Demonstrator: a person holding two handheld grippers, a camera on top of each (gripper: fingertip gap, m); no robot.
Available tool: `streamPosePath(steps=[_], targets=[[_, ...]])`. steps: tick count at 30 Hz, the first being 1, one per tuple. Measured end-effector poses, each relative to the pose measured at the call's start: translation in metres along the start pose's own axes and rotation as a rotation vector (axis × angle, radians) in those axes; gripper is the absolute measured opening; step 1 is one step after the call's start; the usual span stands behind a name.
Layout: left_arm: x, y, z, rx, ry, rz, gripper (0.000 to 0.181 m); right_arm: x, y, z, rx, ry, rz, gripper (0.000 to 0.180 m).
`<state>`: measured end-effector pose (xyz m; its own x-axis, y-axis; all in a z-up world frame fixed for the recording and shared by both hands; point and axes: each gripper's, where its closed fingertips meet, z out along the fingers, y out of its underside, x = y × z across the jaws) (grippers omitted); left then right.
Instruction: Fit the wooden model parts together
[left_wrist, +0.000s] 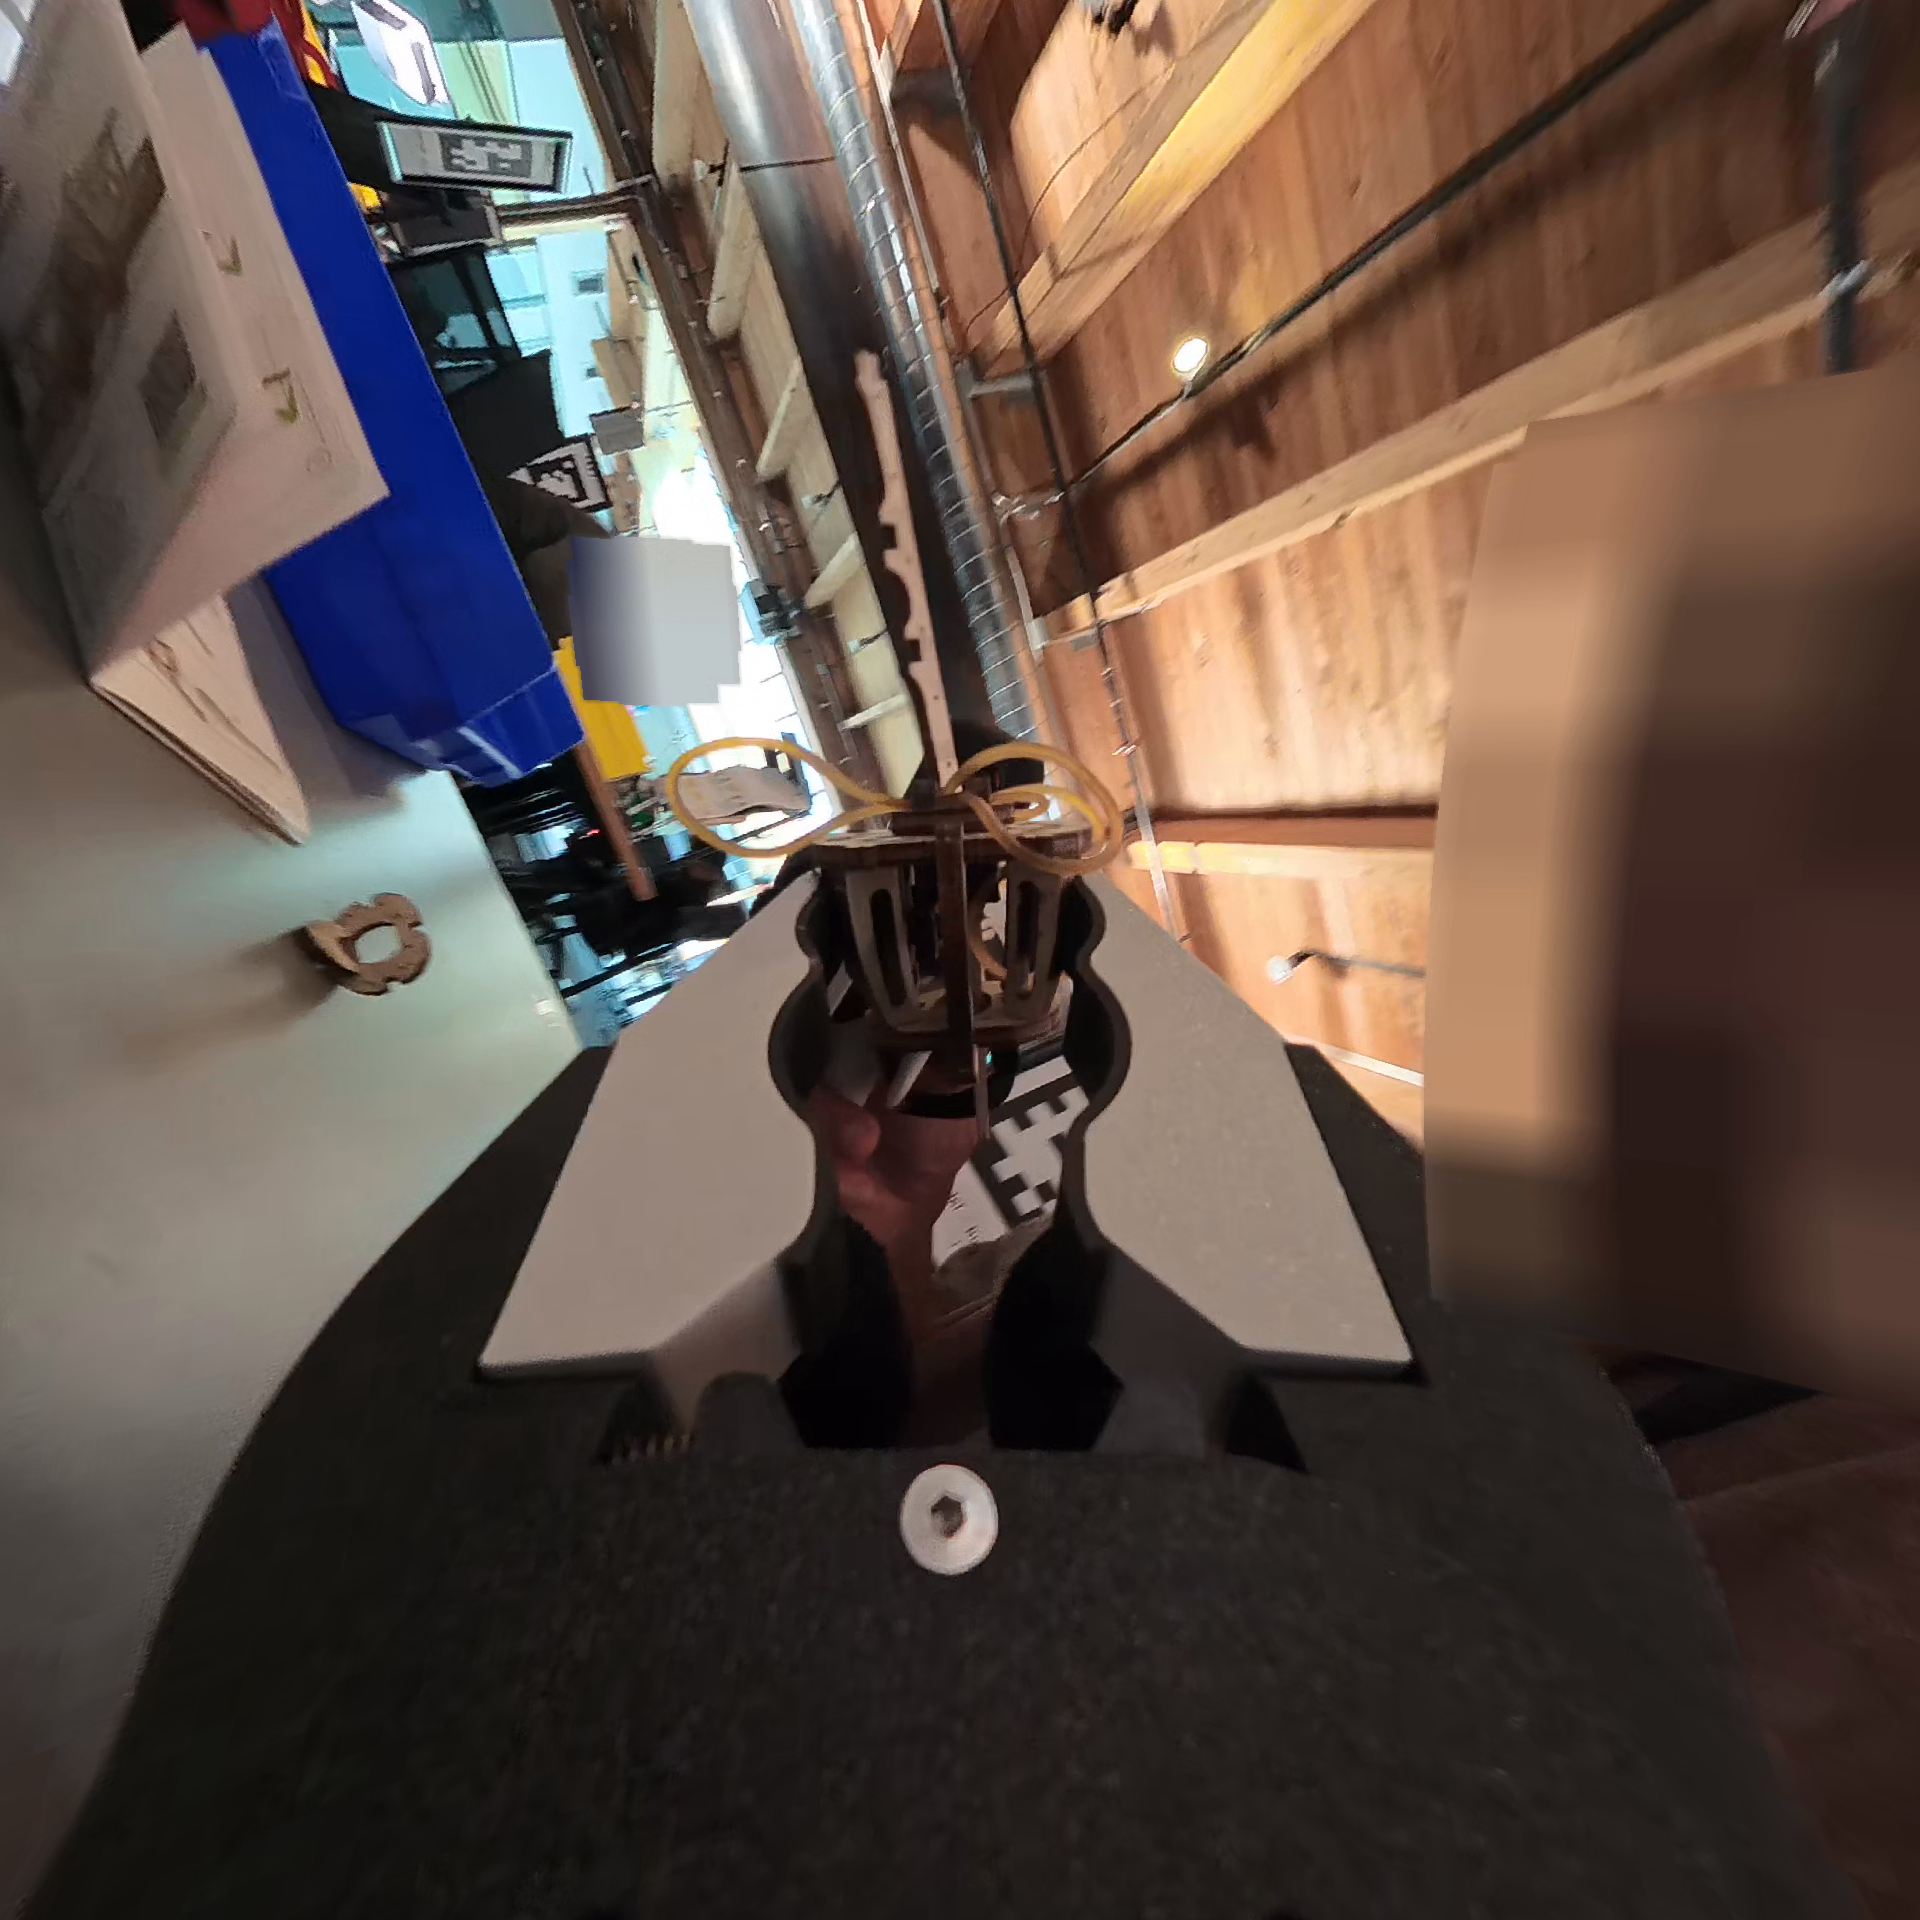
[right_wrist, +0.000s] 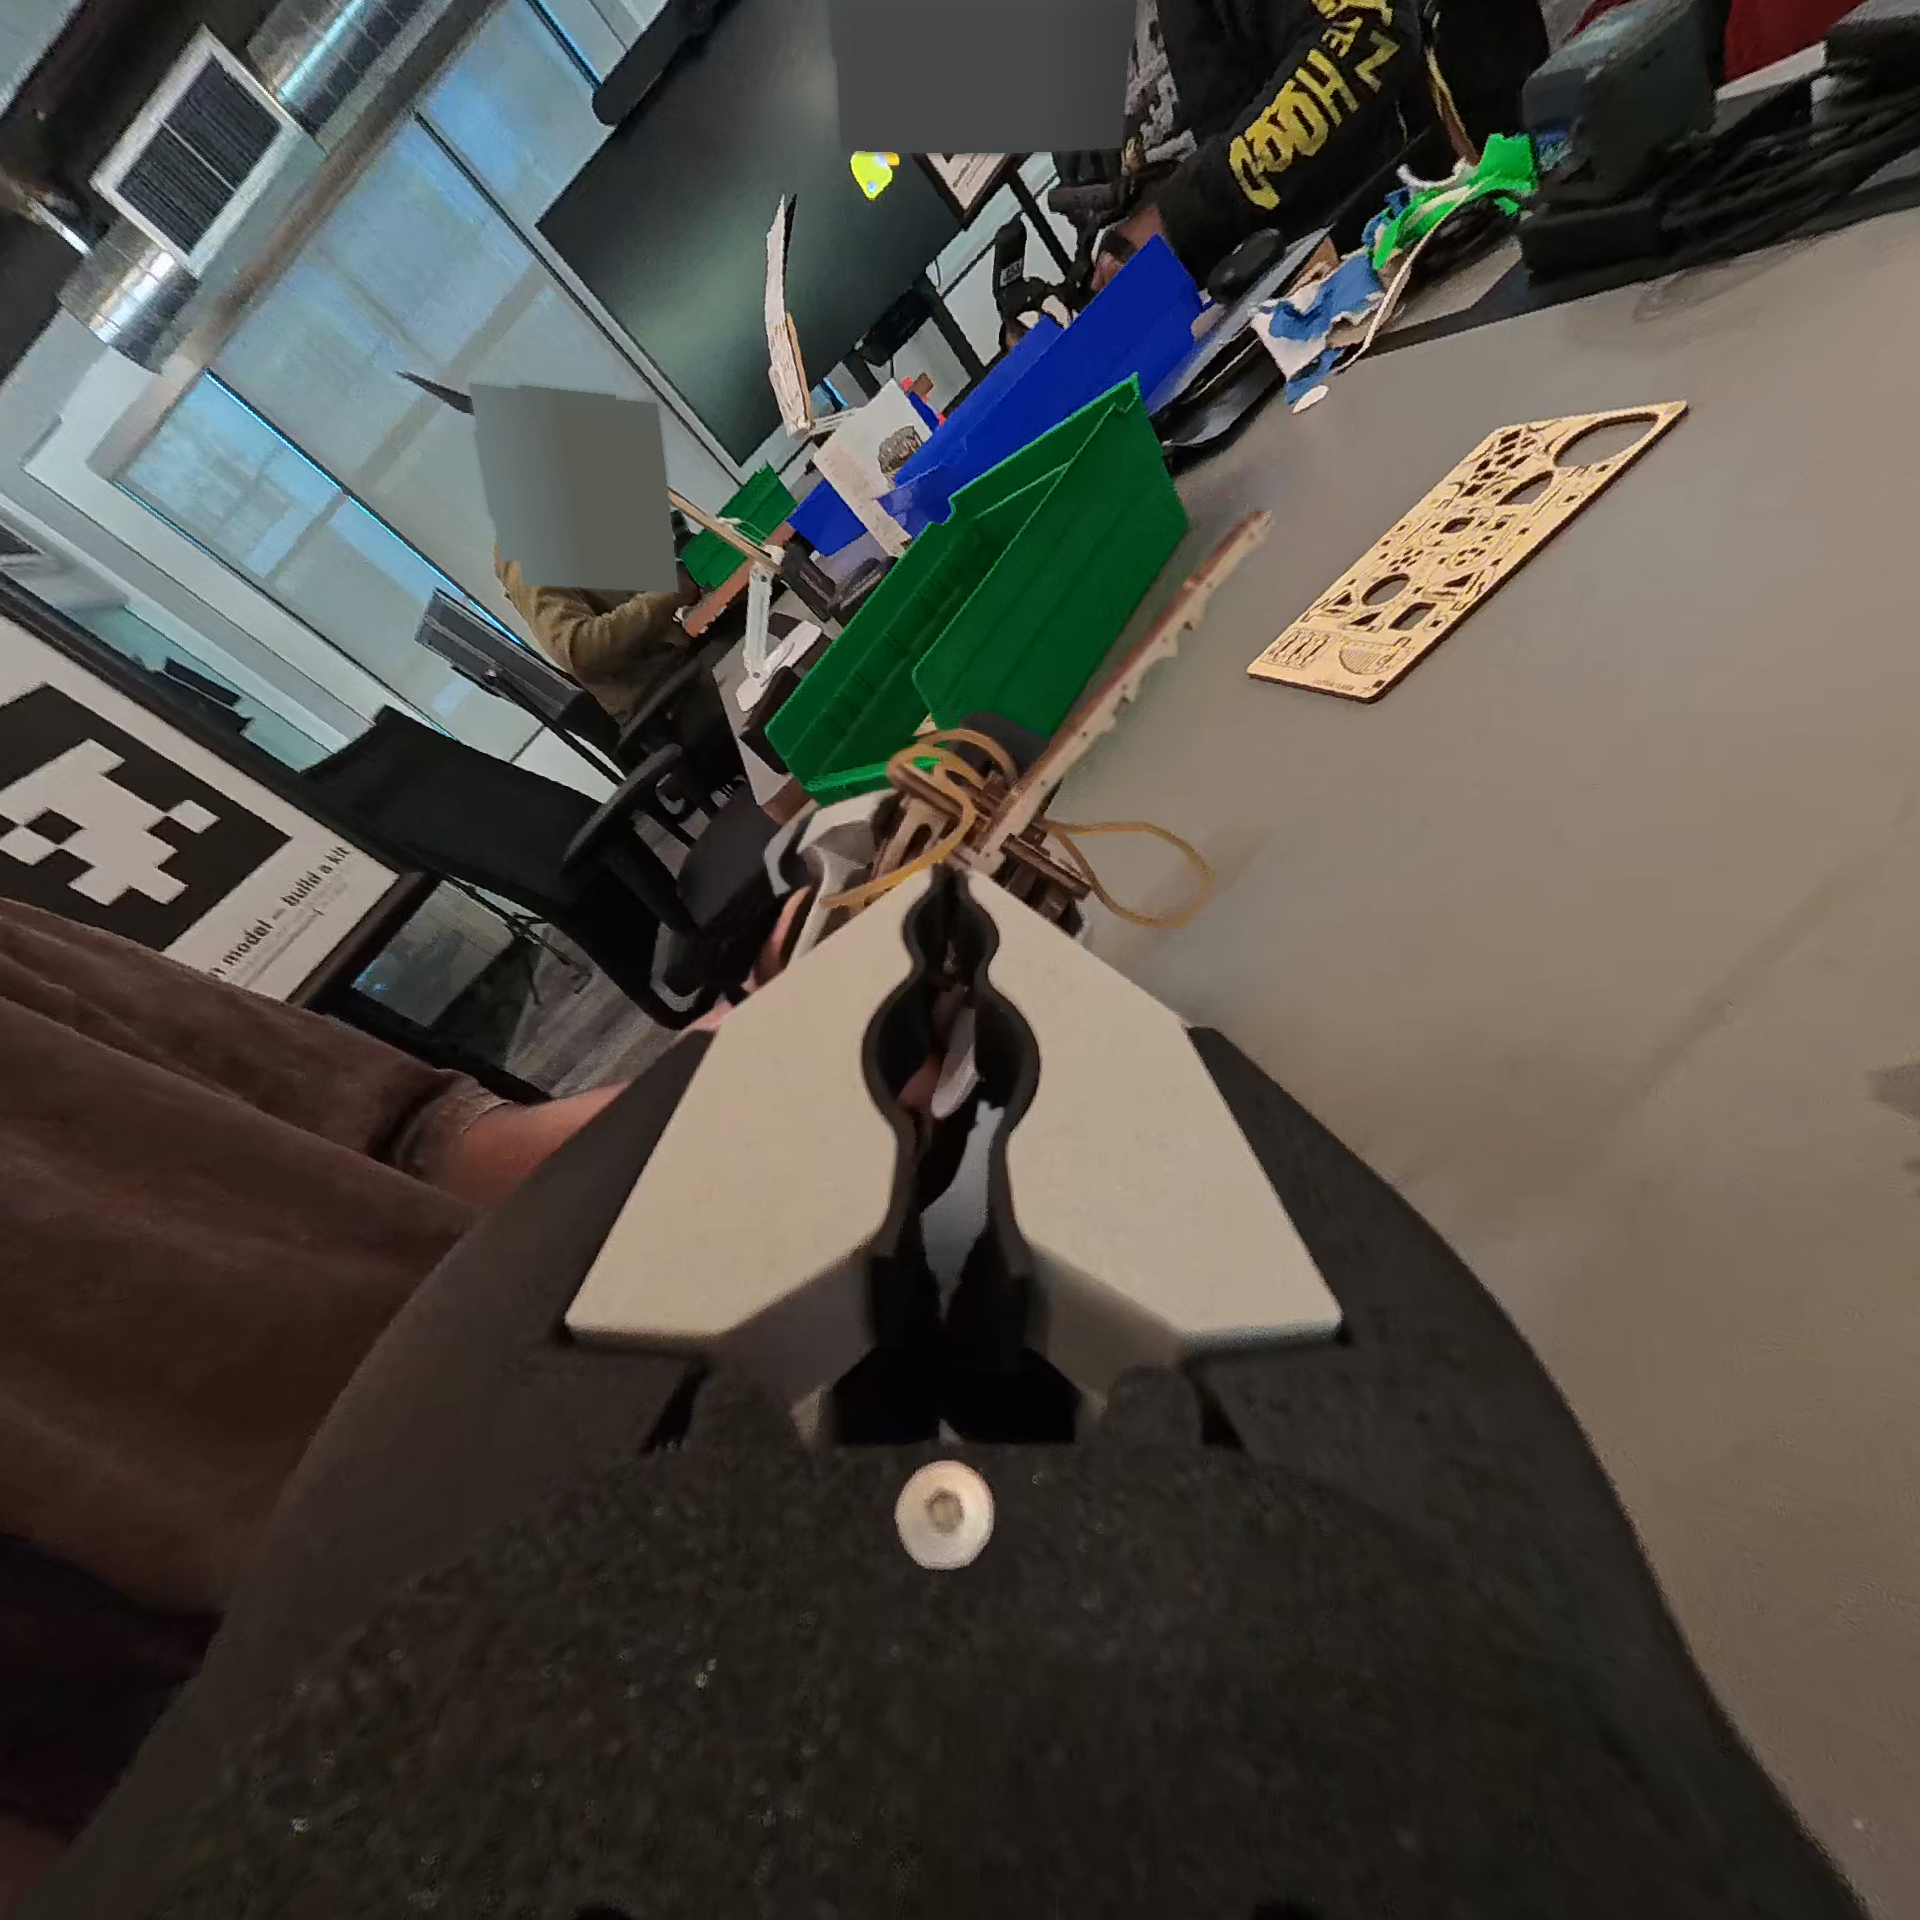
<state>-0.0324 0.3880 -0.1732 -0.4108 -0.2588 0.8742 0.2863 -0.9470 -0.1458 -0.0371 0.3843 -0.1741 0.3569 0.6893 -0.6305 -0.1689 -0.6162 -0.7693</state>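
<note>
Your left gripper (left_wrist: 940, 925) is holding the wooden model (left_wrist: 940, 935) up off the table: its fingers are sitting narrow, one on each side of the dark slotted body, pressing on it. Yellow rubber bands (left_wrist: 748, 805) are looping out from the top of the model on both sides. A long notched wooden strip (left_wrist: 902, 561) is sticking out of the model, pointing away from the camera. That view is rolled sideways, so the grey table (left_wrist: 208, 1091) is running up the left side of it.

Your right gripper (right_wrist: 948, 878) is coming at the same model from the other side. Its fingers are nearly closed, the tips pinching at a rubber band and the edge of the wood; you cannot tell from these views which of the two they are actually gripping. The notched strip is angling up and to the right past the fingertips in that view.

A small loose wooden ring piece (left_wrist: 369, 940) is lying flat on the table, well apart from the model. A laser-cut wooden sheet (right_wrist: 1455, 551) with emptied cutouts is lying flat on the table too, toward its far edge. A green bin (right_wrist: 997, 613) and a blue bin (right_wrist: 1039, 384) are standing along the far side. Your brown sleeve (right_wrist: 208, 1195) is filling the lower left of the right view.
</note>
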Motion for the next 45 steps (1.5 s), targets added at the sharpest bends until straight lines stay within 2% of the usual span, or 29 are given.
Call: streamPosePath(steps=[9,20,26,30,36,45], targets=[[0.000,-0.002,-0.001,0.020,0.008,-0.013,0.039,0.001,-0.001,0.001,-0.002,0.019,-0.014,0.000],[0.006,-0.011,-0.003,0.021,-0.024,0.094,0.039,-0.004,-0.005,-0.008,-0.065,0.067,-0.135,0.006],[0.003,-0.008,0.000,-0.004,-0.074,0.162,0.039,-0.002,0.004,0.000,-0.113,0.106,-0.149,0.009],[0.004,-0.008,-0.001,-0.002,-0.086,0.181,0.039,-0.003,0.007,-0.001,-0.121,0.080,-0.110,0.000],[0.005,-0.007,0.000,-0.012,-0.101,0.220,0.040,-0.004,0.005,-0.002,-0.085,0.009,0.030,0.000],[0.005,-0.007,0.001,-0.023,-0.124,0.256,0.039,-0.004,0.007,-0.001,-0.094,0.028,-0.023,0.006]])
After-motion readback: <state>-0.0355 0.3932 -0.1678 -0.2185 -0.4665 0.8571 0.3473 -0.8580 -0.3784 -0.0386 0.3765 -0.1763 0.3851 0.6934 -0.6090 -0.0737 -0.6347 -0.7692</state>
